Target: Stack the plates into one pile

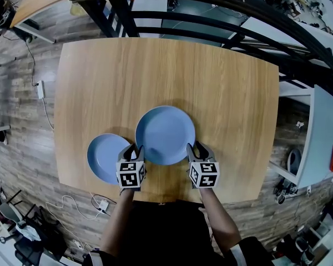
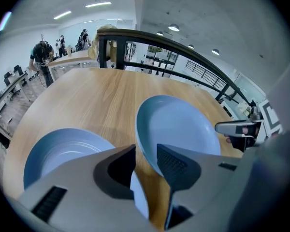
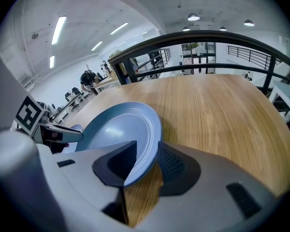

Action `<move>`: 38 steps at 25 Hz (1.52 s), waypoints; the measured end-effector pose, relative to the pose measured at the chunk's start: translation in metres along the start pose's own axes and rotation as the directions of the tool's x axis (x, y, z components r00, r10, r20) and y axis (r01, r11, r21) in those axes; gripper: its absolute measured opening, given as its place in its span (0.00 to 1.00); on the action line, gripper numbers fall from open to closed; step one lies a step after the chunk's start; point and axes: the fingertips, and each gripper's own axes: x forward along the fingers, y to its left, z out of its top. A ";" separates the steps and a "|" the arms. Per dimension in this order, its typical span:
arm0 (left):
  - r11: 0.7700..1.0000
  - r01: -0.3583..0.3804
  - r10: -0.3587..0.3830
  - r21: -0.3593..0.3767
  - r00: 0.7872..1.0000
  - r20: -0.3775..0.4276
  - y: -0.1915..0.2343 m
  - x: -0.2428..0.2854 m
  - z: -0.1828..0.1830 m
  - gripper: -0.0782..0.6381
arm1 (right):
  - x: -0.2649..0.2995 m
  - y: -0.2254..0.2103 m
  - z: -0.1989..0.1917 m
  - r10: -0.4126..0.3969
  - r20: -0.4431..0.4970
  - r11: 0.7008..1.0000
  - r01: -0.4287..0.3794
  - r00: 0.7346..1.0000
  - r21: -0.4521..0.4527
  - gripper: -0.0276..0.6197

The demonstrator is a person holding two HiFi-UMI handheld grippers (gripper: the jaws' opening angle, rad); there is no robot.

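A large blue plate (image 1: 165, 134) lies near the middle of the wooden table (image 1: 166, 71). A smaller blue plate (image 1: 104, 157) sits just to its left, their rims close together. My left gripper (image 1: 134, 148) is at the large plate's near-left rim and my right gripper (image 1: 195, 147) at its near-right rim. In the left gripper view the large plate's (image 2: 179, 124) rim stands between the left gripper's (image 2: 146, 161) jaws with a gap on each side. In the right gripper view the rim of the large plate (image 3: 121, 132) likewise sits loose between the right gripper's (image 3: 144, 163) jaws. Both grippers are open.
A black metal railing (image 1: 211, 15) curves along the table's far side. A white desk (image 1: 316, 137) stands to the right. Cables and a power strip (image 1: 40, 88) lie on the wood floor to the left. The table's near edge is just below the grippers.
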 end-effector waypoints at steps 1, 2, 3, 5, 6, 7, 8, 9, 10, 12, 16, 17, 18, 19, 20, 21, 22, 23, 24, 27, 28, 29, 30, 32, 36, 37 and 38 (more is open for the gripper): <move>1.000 -0.006 0.006 -0.001 1.000 0.005 0.001 -0.003 0.001 0.31 | -0.001 0.001 0.001 0.003 0.007 1.000 -0.004 1.000 0.001 0.28; 1.000 -0.012 0.012 0.000 1.000 0.010 0.002 -0.006 0.002 0.31 | -0.002 0.002 0.003 0.007 0.016 1.000 -0.007 1.000 0.001 0.28; 1.000 -0.017 0.017 0.002 1.000 0.015 0.002 -0.009 0.003 0.31 | -0.004 0.003 0.004 0.009 0.025 1.000 -0.009 1.000 -0.001 0.28; 1.000 -0.024 0.024 0.009 0.999 0.026 0.003 -0.016 0.004 0.31 | -0.007 0.007 0.007 0.016 0.047 1.000 -0.016 0.999 -0.009 0.28; 1.000 -0.026 0.026 0.011 0.999 0.032 0.003 -0.019 0.004 0.31 | -0.008 0.009 0.008 0.021 0.058 1.000 -0.021 0.998 -0.014 0.28; 1.000 -0.026 0.026 0.013 0.999 0.038 0.004 -0.022 0.004 0.31 | -0.008 0.011 0.009 0.026 0.068 1.000 -0.025 0.997 -0.018 0.28; 1.000 -0.025 0.024 0.014 0.999 0.044 0.004 -0.025 0.004 0.31 | -0.009 0.013 0.010 0.030 0.077 0.999 -0.029 0.997 -0.021 0.28; 1.000 -0.023 0.022 0.016 0.998 0.050 0.005 -0.028 0.003 0.31 | -0.010 0.016 0.011 0.033 0.085 0.999 -0.031 0.996 -0.023 0.28; 1.000 -0.022 0.020 0.019 0.998 0.058 0.005 -0.031 0.003 0.31 | -0.012 0.019 0.012 0.034 0.092 0.999 -0.031 0.995 -0.025 0.27; 0.999 -0.020 0.018 0.028 0.997 0.077 0.008 -0.037 0.003 0.29 | -0.016 0.026 0.014 0.033 0.109 0.999 -0.030 0.993 -0.027 0.26; 0.998 -0.002 -0.005 0.055 0.993 0.120 0.015 -0.047 0.004 0.21 | -0.027 0.044 0.017 0.031 0.156 0.999 -0.029 0.987 -0.020 0.22; 0.998 0.006 -0.013 0.063 0.992 0.125 0.017 -0.050 0.004 0.20 | -0.031 0.048 0.017 0.027 0.165 1.000 -0.024 0.986 -0.018 0.19; 0.997 0.015 -0.023 0.070 0.991 0.129 0.020 -0.053 0.004 0.19 | -0.033 0.053 0.017 0.022 0.173 1.000 -0.020 0.985 -0.014 0.17; 0.997 0.025 -0.035 0.075 0.991 0.130 0.022 -0.056 0.004 0.18 | -0.034 0.058 0.016 0.020 0.178 1.000 -0.020 0.984 -0.005 0.15; 0.996 0.037 -0.047 0.080 0.990 0.132 0.025 -0.058 0.004 0.18 | -0.034 0.063 0.014 0.020 0.181 1.000 -0.023 0.983 0.011 0.14; 0.995 0.048 -0.059 0.086 0.989 0.133 0.029 -0.062 0.004 0.17 | -0.034 0.069 0.012 0.020 0.185 0.999 -0.026 0.983 0.032 0.13; 0.994 0.057 -0.069 0.096 0.988 0.136 0.033 -0.066 0.004 0.16 | -0.034 0.076 0.010 0.016 0.190 0.998 -0.027 0.982 0.052 0.13; 0.992 0.065 -0.079 0.107 0.987 0.138 0.038 -0.071 0.005 0.16 | -0.035 0.084 0.009 0.010 0.197 0.998 -0.023 0.980 0.066 0.12; 0.990 0.072 -0.089 0.117 0.986 0.141 0.042 -0.076 0.006 0.15 | -0.037 0.092 0.008 0.001 0.205 0.997 -0.016 0.979 0.073 0.12; 0.986 0.096 -0.117 0.137 0.982 0.150 0.058 -0.095 0.010 0.14 | -0.043 0.120 0.011 -0.013 0.226 0.997 -0.005 0.974 0.080 0.11; 0.984 0.103 -0.125 0.142 0.980 0.153 0.063 -0.101 0.011 0.14 | -0.043 0.131 0.012 -0.012 0.232 0.997 -0.006 0.973 0.079 0.11; 0.983 0.109 -0.132 0.147 0.979 0.156 0.069 -0.107 0.012 0.14 | -0.044 0.141 0.013 -0.011 0.236 0.997 -0.007 0.972 0.076 0.11; 0.982 0.112 -0.137 0.152 0.977 0.162 0.074 -0.112 0.013 0.14 | -0.045 0.150 0.013 -0.011 0.240 0.997 -0.007 0.971 0.073 0.11; 0.980 0.115 -0.143 0.160 0.974 0.174 0.086 -0.122 0.014 0.14 | -0.046 0.166 0.011 -0.012 0.244 0.997 -0.006 0.970 0.072 0.11; 0.980 0.121 -0.149 0.159 0.972 0.180 0.118 -0.138 0.010 0.14 | -0.043 0.202 0.006 -0.013 0.250 0.998 -0.003 0.968 0.063 0.11; 0.980 0.122 -0.150 0.157 0.971 0.183 0.126 -0.141 0.009 0.14 | -0.041 0.212 0.005 -0.012 0.251 0.998 -0.003 0.968 0.060 0.11; 0.980 0.124 -0.152 0.156 0.971 0.187 0.135 -0.144 0.007 0.14 | -0.040 0.221 0.004 -0.013 0.252 0.998 -0.002 0.968 0.058 0.11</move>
